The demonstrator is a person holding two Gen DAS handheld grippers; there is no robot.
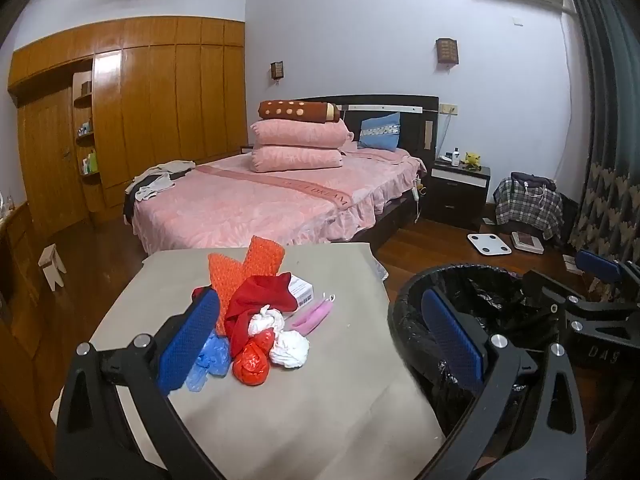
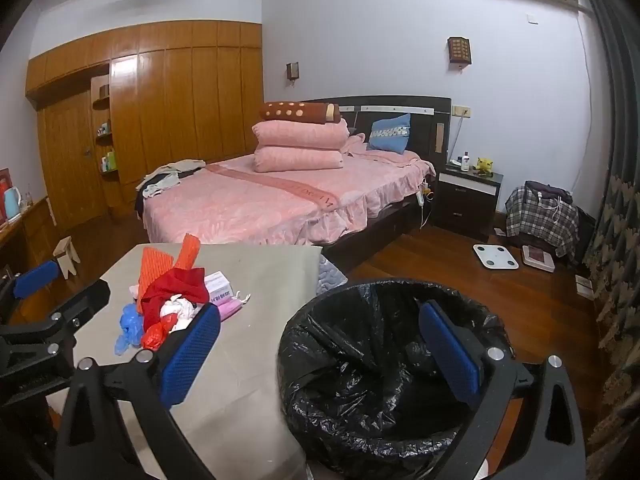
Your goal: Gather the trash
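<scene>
A heap of trash sits on the grey cloth-covered surface (image 1: 280,420): an orange bubble-wrap sheet (image 1: 244,268), a crumpled red plastic bag (image 1: 256,300), a knotted red-orange bag (image 1: 251,362), two wads of white tissue (image 1: 289,347), a crumpled blue plastic glove (image 1: 210,360), a small white carton (image 1: 302,289) and a flat pink pouch (image 1: 312,314). Just right of the surface stands a round bin lined with a black plastic bag (image 2: 360,380). The left gripper (image 1: 320,344) hovers over the surface with its jaws wide apart and empty, the heap between them. The right gripper (image 2: 320,348) hangs over the bin, jaws likewise wide apart and empty. Behind stands a bed with a pink bedspread (image 2: 260,204).
</scene>
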